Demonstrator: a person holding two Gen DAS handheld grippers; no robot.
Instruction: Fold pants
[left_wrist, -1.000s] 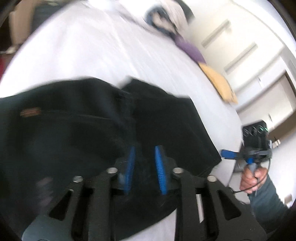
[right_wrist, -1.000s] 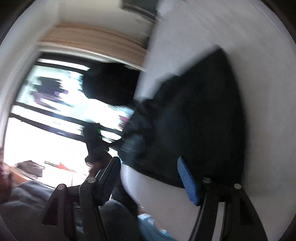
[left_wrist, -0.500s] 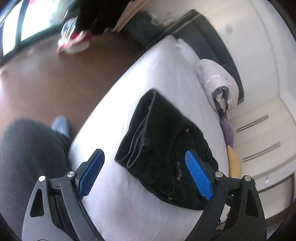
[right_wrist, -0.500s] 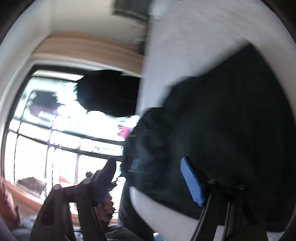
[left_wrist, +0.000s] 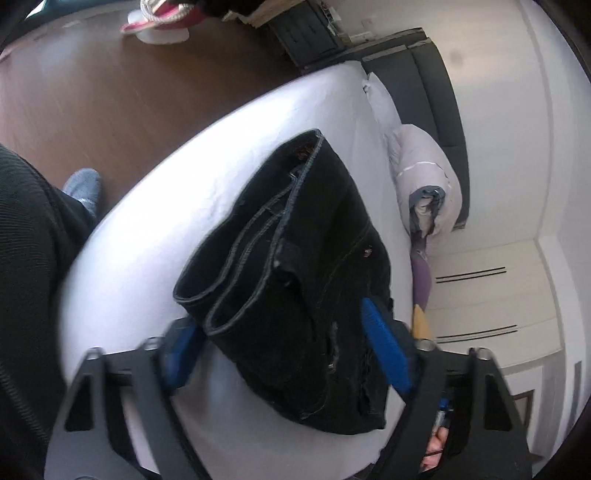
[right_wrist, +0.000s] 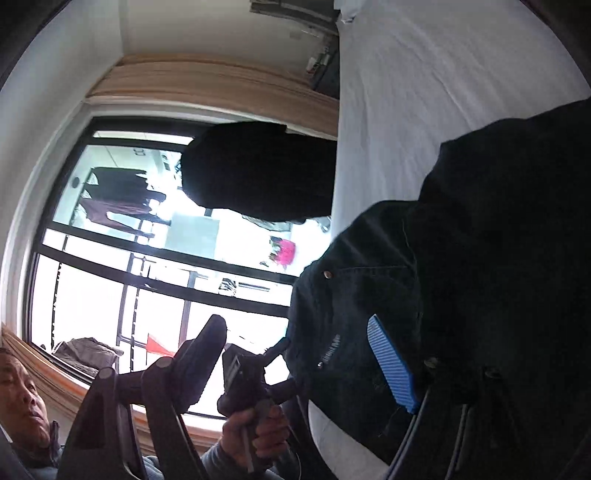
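Black pants (left_wrist: 295, 273) lie folded in a compact stack on the white bed (left_wrist: 184, 177), leg hems toward the camera in the left wrist view. My left gripper (left_wrist: 284, 354) is open, its blue pads on either side of the stack's near end, holding nothing. In the right wrist view the pants (right_wrist: 461, 280) fill the right side at the bed's edge. My right gripper (right_wrist: 299, 354) is open and empty beside the pants, one blue pad (right_wrist: 391, 365) in front of the fabric.
A rolled white duvet (left_wrist: 424, 173) and pillow lie at the head of the bed, with purple (left_wrist: 421, 273) and yellow items along the far side. Brown floor (left_wrist: 92, 92) lies left of the bed. The left gripper's handle (right_wrist: 251, 376) and a large window (right_wrist: 129, 258) show in the right wrist view.
My left gripper opened wide a second ago, pulled back from the pants, and has now come in close around the stack's near end. My right gripper moved closer to the pants, staying open.
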